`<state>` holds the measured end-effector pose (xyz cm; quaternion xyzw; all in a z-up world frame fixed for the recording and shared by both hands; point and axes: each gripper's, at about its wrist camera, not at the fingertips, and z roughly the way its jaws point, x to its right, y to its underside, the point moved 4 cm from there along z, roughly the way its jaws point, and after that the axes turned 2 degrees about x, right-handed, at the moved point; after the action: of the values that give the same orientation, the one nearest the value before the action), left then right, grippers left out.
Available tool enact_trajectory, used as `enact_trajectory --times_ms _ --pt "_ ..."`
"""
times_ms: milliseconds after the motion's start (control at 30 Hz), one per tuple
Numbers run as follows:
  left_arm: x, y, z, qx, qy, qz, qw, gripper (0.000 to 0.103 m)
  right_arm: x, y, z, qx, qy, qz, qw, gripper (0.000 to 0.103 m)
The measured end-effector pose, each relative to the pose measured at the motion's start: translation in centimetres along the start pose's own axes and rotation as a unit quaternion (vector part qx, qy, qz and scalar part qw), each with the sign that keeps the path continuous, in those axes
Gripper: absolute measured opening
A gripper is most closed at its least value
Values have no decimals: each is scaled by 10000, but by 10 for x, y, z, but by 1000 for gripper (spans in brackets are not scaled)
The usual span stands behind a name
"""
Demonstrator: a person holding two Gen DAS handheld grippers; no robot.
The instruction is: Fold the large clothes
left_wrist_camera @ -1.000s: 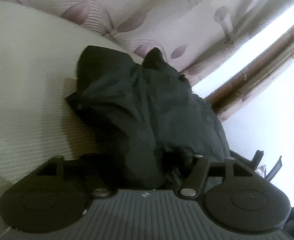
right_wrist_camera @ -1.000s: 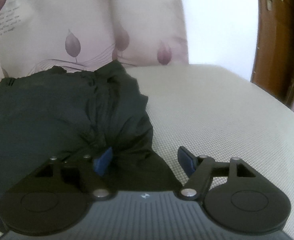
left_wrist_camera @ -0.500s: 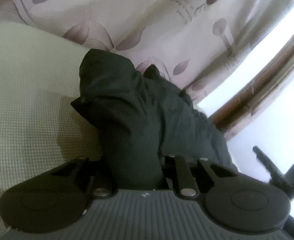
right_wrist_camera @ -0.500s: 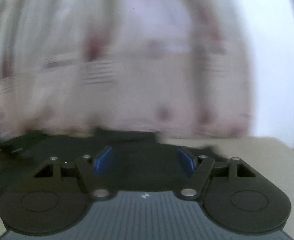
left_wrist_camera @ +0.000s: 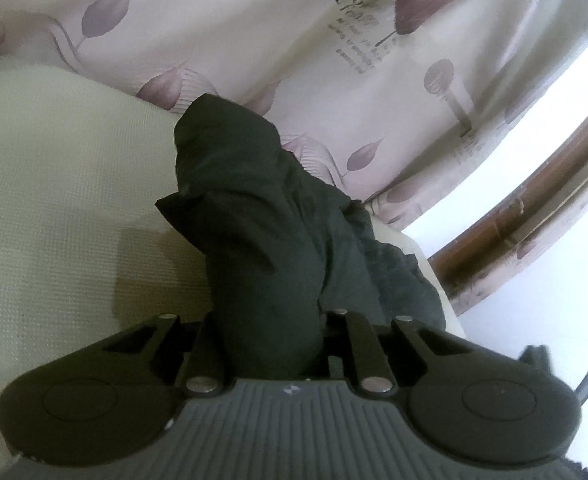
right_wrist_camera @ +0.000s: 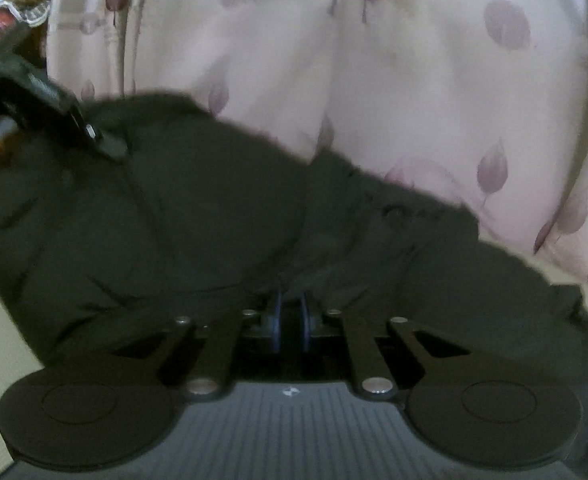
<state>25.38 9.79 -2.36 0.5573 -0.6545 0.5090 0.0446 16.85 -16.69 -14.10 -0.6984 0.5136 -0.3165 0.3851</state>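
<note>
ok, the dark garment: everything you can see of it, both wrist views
The dark garment is black, thin, matte, woven-looking fabric, crumpled into a creased heap, not yet folded. It lies on a pale textured surface before a leaf-print curtain. The left gripper is shut on a bunched fold; the right gripper pinches another fold between its blue pads.

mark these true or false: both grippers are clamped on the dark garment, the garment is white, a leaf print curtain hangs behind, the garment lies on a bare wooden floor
1. Both grippers clamp the dark garment: true; the left gripper and the right gripper are shut on its fabric.
2. The garment is white: false; it is black.
3. A leaf print curtain hangs behind: true.
4. The garment lies on a bare wooden floor: false; it lies on a pale textured surface.
</note>
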Motion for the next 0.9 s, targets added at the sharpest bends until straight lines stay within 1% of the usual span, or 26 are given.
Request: enact_trajectory --times_ms 167,267,367,433,500,567,600,667,733,800,900 --pt "36 -7 -1 10 -24 -159 9999 19 5 5 18 -118 -224 625 9977 9" --pt "64 -11 4 -10 -26 -117 9999 19 12 11 26 -205 -438 1146 9922 9" --pt "98 -12 14 -90 50 32 9999 19 21 16 31 -245 -690 1778 9813 9" --pt "118 -12 22 -135 -34 208 9997 19 26 18 33 -275 -839 2090 9739 9" --pt "133 -11 29 -156 -99 341 9992 19 31 18 32 -319 -986 2273 9683 9" --pt "141 -11 32 -185 -117 354 9991 19 38 15 25 -321 -1111 2473 9620 9" --pt "141 -10 33 -194 -133 339 9991 19 42 13 19 -271 -1107 2550 9602 9" --pt "143 -9 35 -199 -175 301 9992 19 54 8 10 -132 -956 2610 9605 9" --pt "145 -9 36 -216 -179 213 9994 19 68 1 8 -74 -895 2759 9570 9" --pt "149 -10 38 -243 -182 177 9994 19 80 -1 15 -155 -923 2951 9509 9" --pt "157 -9 44 -302 -211 205 9991 19 82 3 40 -477 -1188 3251 9370 8"
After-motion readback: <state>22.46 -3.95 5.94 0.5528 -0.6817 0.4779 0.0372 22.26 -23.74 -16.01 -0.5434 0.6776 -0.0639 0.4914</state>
